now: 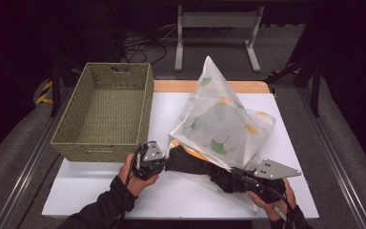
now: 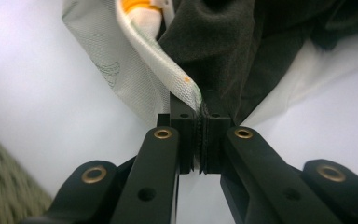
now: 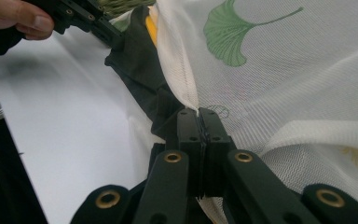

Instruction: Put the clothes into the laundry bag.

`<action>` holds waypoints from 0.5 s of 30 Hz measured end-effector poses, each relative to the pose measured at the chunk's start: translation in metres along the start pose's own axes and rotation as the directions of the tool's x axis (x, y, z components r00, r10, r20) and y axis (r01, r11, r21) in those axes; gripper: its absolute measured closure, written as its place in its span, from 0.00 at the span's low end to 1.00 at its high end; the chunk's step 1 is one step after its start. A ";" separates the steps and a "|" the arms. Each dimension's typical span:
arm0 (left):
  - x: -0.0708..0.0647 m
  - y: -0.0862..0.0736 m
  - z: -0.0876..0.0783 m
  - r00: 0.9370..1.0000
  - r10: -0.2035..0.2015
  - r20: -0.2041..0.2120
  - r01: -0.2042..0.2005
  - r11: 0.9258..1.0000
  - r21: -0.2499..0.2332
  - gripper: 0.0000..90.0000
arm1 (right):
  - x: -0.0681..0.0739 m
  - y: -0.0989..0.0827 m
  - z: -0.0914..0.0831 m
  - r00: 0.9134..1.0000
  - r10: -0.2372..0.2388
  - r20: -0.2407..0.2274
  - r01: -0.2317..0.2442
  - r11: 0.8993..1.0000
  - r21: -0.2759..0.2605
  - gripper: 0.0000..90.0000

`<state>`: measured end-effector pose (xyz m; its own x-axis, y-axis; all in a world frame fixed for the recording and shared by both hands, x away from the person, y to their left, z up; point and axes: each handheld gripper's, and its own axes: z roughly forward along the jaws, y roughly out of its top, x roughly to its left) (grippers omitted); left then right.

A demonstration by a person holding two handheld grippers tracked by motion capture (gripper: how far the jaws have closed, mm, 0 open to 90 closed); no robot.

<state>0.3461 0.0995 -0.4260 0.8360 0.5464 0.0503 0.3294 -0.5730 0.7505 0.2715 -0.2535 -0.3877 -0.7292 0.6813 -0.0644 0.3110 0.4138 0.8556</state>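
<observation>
High view: the white mesh bag (image 1: 219,124) with ginkgo-leaf print lies toward the tabletop's (image 1: 124,186) right side, dark cloth (image 1: 195,164) at its near edge. The left hand-held gripper (image 1: 164,160) is clamped on the bag's hem and the cloth; the right hand-held gripper (image 1: 236,176) pinches the bag's edge near the front edge. A woven basket (image 1: 107,112) sits at the back-left corner.

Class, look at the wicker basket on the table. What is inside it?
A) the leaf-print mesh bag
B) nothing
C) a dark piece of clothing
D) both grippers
B: the basket shows only its bare woven floor, while the mesh bag and the dark clothing lie beside it on the table.
</observation>
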 end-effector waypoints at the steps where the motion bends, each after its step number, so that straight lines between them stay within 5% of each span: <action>1: -0.001 -0.005 -0.002 1.000 -0.003 0.005 0.003 1.000 0.006 0.96 | 0.003 0.001 0.003 1.000 -0.011 -0.008 0.011 1.000 0.009 0.99; 7: -0.006 -0.029 -0.009 1.000 0.004 -0.006 -0.004 0.999 0.040 0.95 | 0.019 0.003 0.022 0.997 -0.053 -0.054 0.056 0.997 0.051 0.99; 9: -0.004 -0.035 -0.014 1.000 -0.001 0.017 0.000 1.000 0.016 0.92 | 0.024 0.003 0.029 0.996 -0.067 -0.060 0.071 0.995 0.066 0.99; 15: -0.001 -0.043 -0.039 1.000 0.014 0.000 -0.014 0.996 -0.086 0.70 | 0.030 0.006 0.042 0.995 -0.072 -0.066 0.076 0.995 0.067 0.99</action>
<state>0.3145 0.1475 -0.4331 0.8405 0.5384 0.0607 0.2788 -0.5259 0.8036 0.2770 -0.2055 -0.4056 -0.7884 0.6083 -0.0915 0.2946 0.5040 0.8119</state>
